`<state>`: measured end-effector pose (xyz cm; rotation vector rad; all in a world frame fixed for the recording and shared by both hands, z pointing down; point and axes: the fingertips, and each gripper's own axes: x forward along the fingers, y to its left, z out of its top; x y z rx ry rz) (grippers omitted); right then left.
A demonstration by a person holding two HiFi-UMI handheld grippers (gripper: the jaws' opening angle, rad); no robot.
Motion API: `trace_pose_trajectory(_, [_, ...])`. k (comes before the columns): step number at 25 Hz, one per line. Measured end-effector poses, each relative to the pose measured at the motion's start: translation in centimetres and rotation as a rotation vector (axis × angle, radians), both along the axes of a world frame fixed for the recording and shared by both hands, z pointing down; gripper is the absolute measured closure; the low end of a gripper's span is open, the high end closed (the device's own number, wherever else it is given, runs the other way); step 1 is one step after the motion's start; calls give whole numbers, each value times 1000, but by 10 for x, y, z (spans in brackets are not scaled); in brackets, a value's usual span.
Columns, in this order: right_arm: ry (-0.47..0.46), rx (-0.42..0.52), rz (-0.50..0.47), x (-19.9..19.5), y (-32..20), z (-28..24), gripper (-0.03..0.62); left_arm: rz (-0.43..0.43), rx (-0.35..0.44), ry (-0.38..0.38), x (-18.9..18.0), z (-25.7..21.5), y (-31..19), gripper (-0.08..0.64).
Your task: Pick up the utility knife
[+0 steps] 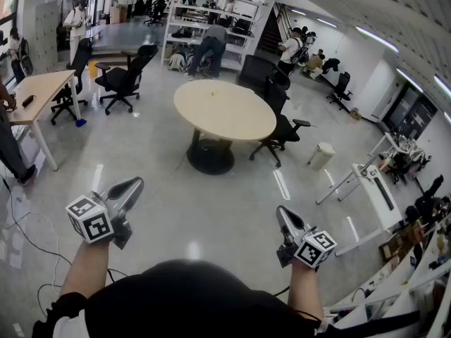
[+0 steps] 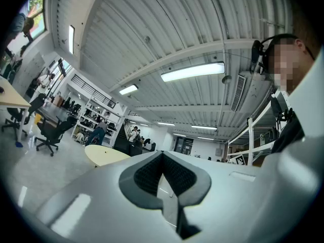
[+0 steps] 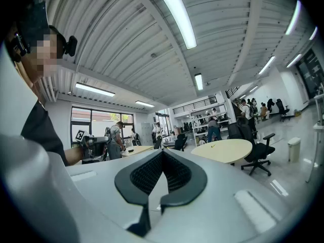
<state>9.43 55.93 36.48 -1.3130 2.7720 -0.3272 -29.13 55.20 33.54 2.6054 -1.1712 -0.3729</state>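
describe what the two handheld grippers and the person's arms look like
The left gripper and the right gripper both have smooth grey tapered jaws lined with black ribbed pads. Each carries a white cube printed with black square markers. The person wears a black top; the forearms are uncovered.

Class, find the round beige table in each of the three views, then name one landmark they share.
Head view: round table at upper centre.
Left gripper view: round table at left, below the middle.
Right gripper view: round table right of centre.
Shared landmark: white shelving rack behind it.
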Motion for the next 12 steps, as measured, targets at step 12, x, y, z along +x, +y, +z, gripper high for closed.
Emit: trace_pose_trajectory(12, [1,-11,24,2,1,3,580,29,-19,6,5,5,-3,565])
